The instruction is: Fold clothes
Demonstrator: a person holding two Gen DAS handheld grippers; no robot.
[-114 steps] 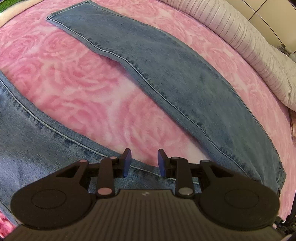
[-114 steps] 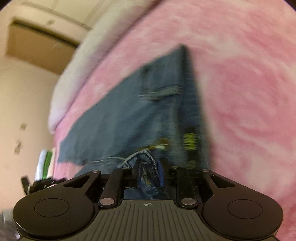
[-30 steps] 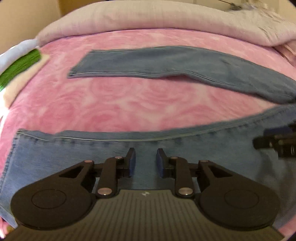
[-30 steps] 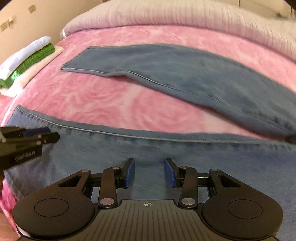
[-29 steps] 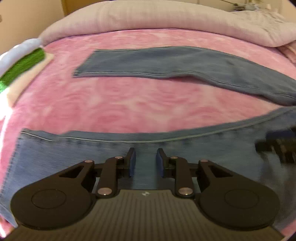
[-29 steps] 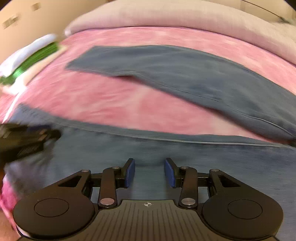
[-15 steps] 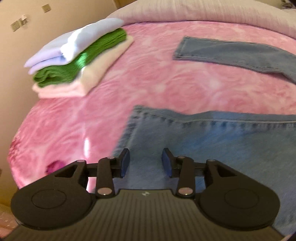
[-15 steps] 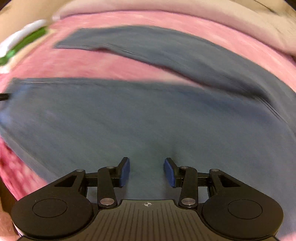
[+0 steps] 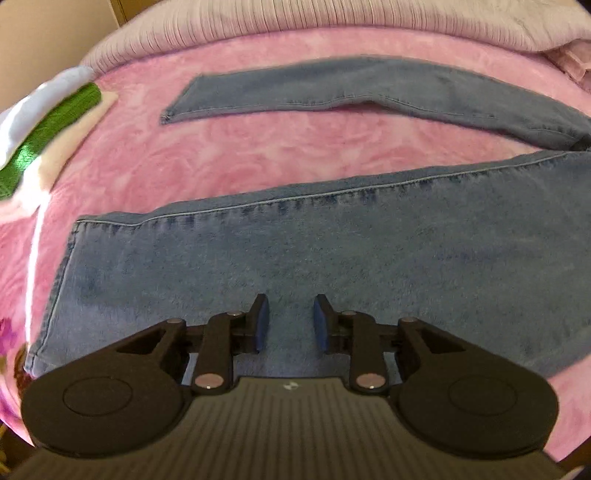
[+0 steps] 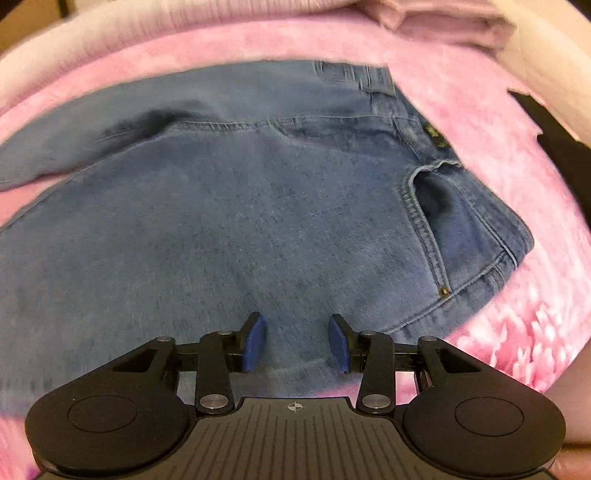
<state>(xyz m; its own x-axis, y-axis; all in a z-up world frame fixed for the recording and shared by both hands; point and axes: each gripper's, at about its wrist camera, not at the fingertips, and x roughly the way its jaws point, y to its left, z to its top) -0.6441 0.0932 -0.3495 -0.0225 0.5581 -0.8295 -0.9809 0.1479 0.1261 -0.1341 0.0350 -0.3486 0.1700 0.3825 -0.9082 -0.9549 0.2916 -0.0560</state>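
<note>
The jeans point(image 9: 332, 266) lie flat on the pink blanket point(image 9: 258, 158), and everything here is placed against them. To their far left, off the hem end, sits a stack of folded clothes point(image 9: 44, 122), white, green and cream, soft-edged and blurred. Next comes the near leg, a broad band of washed blue denim with a straight stitched seam and a squared hem; the other leg point(image 9: 369, 88) lies beyond it across a strip of bare blanket, narrower and slightly bent. The left gripper point(image 9: 288, 321) hangs over the near leg close to the hem, its jaws closing with nothing but air between the blue pads. Further right, the right gripper point(image 10: 295, 343) hovers over the seat of the jeans, jaws parted and empty, just short of the pocket point(image 10: 436, 221) with its rivet and doubled stitching, and the waistband point(image 10: 376, 81) beyond. Behind the jeans runs a ribbed pale cover point(image 9: 332, 18). The denim looks heavy, limp yet fairly thick, unlikely to slip on the plush blanket; the hem and the waistband seem the firmest places to pinch, since their layered seams should hold shape.
</note>
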